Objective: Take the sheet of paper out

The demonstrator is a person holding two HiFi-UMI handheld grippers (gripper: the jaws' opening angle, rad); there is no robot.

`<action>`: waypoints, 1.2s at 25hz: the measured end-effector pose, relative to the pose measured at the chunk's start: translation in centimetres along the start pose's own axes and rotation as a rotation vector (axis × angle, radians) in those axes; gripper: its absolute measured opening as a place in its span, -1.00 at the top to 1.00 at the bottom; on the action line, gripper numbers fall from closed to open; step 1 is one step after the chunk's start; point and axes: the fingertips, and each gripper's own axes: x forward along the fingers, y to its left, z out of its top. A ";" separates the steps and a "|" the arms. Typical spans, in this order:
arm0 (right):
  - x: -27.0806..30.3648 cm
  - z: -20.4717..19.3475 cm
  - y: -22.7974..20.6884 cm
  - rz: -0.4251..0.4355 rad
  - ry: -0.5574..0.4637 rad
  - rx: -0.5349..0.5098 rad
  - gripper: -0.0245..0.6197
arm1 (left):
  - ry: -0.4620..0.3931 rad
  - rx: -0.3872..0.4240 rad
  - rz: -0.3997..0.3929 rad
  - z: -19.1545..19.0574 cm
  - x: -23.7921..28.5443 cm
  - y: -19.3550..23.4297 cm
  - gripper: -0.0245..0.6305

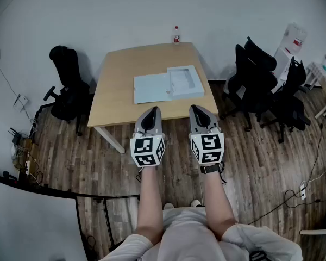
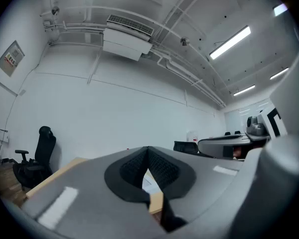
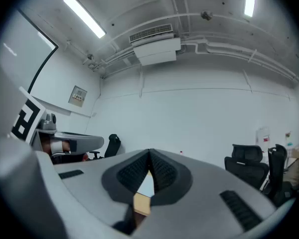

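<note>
Sheet of paper (image 1: pixel 183 82) lying white in right half of open pale-blue file box (image 1: pixel 149 88), mid wooden table (image 1: pixel 119 80), well apart from both grippers. Left gripper (image 1: pixel 151 110) closed tip to tip on nothing, level, short of table's near edge. Right gripper (image 1: pixel 198 109) just beside it, likewise closed and empty. Bottle (image 1: pixel 176 35) at far edge.

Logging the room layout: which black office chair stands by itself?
The chair left of the wooden table; the other black chairs are bunched together on the table's right.
</note>
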 end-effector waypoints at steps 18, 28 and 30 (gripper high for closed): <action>0.2 -0.4 5.7 0.024 -0.046 0.078 0.89 | 0.024 0.024 -0.043 -1.5 -3.7 3.0 0.90; 3.6 -1.2 5.7 0.032 -0.037 0.067 0.89 | 0.011 0.033 -0.060 -1.8 -1.0 4.4 0.90; 5.1 -1.8 4.7 0.025 -0.032 0.078 0.89 | 0.021 0.035 -0.060 -2.4 0.6 4.9 0.90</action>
